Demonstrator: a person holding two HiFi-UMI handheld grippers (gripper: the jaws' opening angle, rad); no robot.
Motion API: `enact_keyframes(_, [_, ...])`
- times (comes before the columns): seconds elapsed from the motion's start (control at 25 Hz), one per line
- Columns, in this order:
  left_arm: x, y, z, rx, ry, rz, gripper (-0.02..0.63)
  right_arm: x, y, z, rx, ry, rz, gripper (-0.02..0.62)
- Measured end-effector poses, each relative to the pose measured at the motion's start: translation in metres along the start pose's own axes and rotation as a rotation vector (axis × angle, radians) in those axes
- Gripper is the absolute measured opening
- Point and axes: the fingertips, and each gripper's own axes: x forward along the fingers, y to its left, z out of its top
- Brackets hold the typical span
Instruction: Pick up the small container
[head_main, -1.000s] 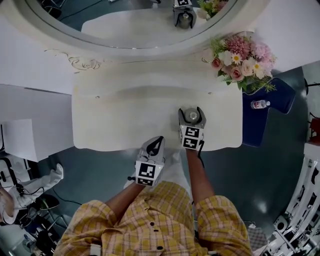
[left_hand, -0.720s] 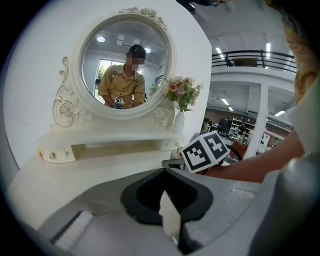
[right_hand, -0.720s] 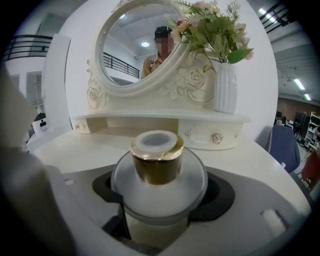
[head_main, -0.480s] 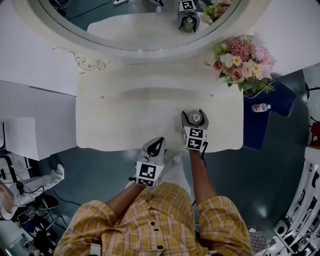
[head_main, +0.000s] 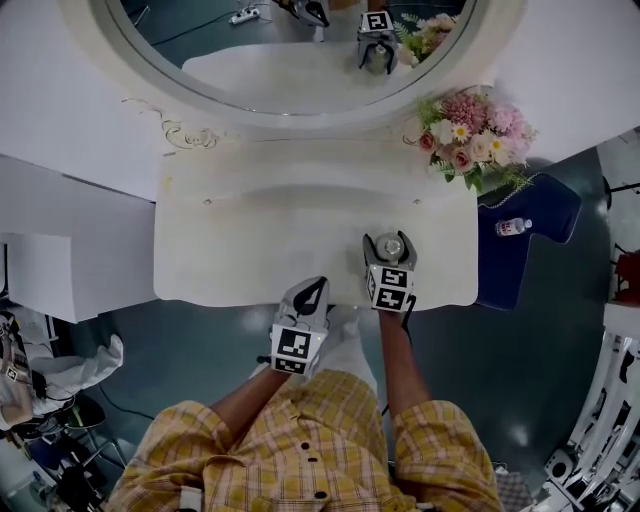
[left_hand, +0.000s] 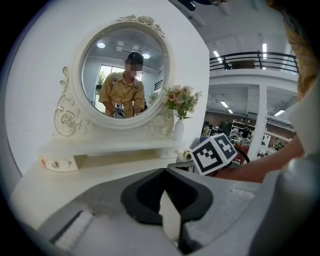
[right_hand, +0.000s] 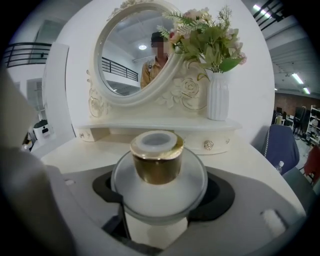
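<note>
From the head view, the white table (head_main: 260, 230) stands under a round mirror (head_main: 290, 40), with flowers (head_main: 470, 145) at its far right corner. The right tool (head_main: 390, 240) lies over the table's near right part, and the small container (head_main: 391, 246) sits between its jaws. The left tool (head_main: 317, 285) hangs at the table's near edge, apart from the container. A bottle (head_main: 512, 227) lies on a blue chair (head_main: 545, 200) beside the table.

In the left gripper view, the left tool (left_hand: 162, 172) has its jaws pressed together at the tips, with nothing between them. Beyond it stand the mirror (left_hand: 125, 70) and a white vase (left_hand: 178, 130).

In the right gripper view, the right tool (right_hand: 159, 197) pinches the container (right_hand: 157, 192), a round frosted jar with a gold cap (right_hand: 157, 162), its jaws spread wide around the jar's sides. The vase (right_hand: 218, 100) stands behind it on the right.
</note>
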Motion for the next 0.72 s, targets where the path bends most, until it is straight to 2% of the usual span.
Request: enact_keyframes(0.72, [-0.025, 0.013, 0.034, -0.005, -0.080, 0.040, 0.000, -0.052, 0.020, 0.043, -0.005, -0.082, 0.035, 0.341])
